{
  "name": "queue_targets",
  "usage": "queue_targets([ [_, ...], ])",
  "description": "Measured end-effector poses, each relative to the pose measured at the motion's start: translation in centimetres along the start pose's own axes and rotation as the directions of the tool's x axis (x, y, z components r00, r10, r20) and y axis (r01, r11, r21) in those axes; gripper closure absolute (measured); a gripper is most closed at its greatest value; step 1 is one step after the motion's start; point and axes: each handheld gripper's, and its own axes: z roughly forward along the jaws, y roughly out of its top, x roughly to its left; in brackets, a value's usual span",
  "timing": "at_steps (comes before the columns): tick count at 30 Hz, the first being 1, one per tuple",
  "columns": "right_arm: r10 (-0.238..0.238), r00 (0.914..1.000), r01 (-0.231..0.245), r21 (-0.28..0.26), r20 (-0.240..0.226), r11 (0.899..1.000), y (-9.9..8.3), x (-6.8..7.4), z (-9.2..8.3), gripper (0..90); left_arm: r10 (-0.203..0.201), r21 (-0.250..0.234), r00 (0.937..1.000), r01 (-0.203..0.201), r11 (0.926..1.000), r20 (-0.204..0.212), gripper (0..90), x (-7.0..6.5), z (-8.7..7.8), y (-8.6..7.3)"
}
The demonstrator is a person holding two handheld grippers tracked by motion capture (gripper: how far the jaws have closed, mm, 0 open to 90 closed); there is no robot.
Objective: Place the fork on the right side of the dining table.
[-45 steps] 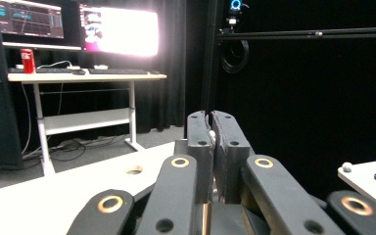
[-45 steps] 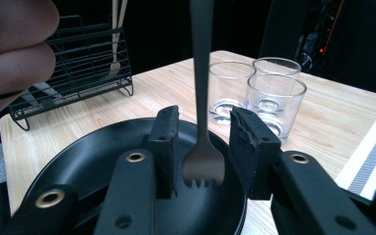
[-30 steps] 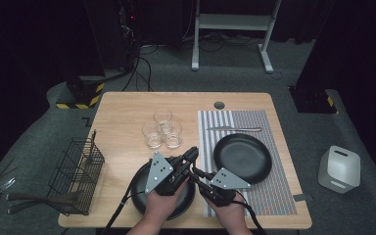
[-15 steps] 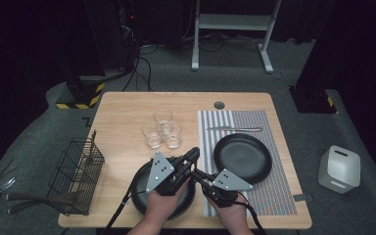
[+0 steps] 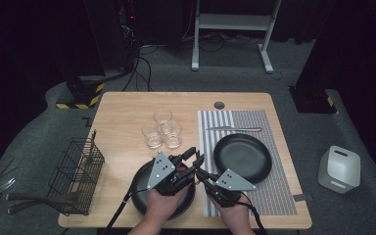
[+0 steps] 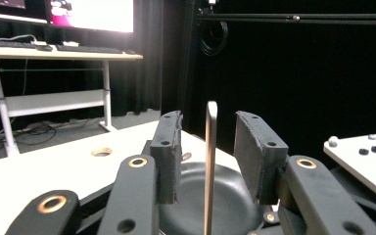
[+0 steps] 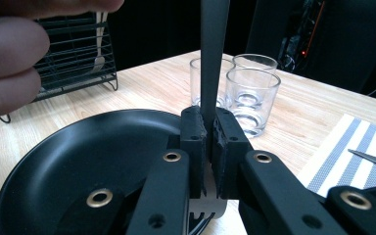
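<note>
The right gripper [image 7: 210, 142] pinches a fork [image 7: 211, 58] that stands straight up, handle toward 12 o'clock, prongs toward 6, over the near black plate [image 7: 78, 161]. The left gripper [image 6: 208, 156] has just been opening; its jaws now stand apart around the handle without touching it. Everything sits on a wooden table [image 5: 127, 107] in a dark room.

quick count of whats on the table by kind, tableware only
black plates: 2
clear glasses: 3
cutlery (fork in the right gripper, knife on the placemat): 2
wire rack: 1
total: 8
</note>
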Motion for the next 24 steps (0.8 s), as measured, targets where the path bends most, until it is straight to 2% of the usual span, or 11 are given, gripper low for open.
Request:
queue_targets([
  [13,0.008,0.9999,-0.008,0.006,0.01,1.0,-0.3,-0.3,-0.5,84.7,-0.006,0.073,0.9997,0.004,0.9973,0.026,63.0,-0.2,0.7,-2.0],
  [24,0.008,0.9999,-0.008,0.009,0.007,1.0,-0.5,-0.2,-0.3,84.7,-0.003,0.104,0.9997,0.0,0.9946,0.023,68.8,-0.2,1.0,-3.2],
])
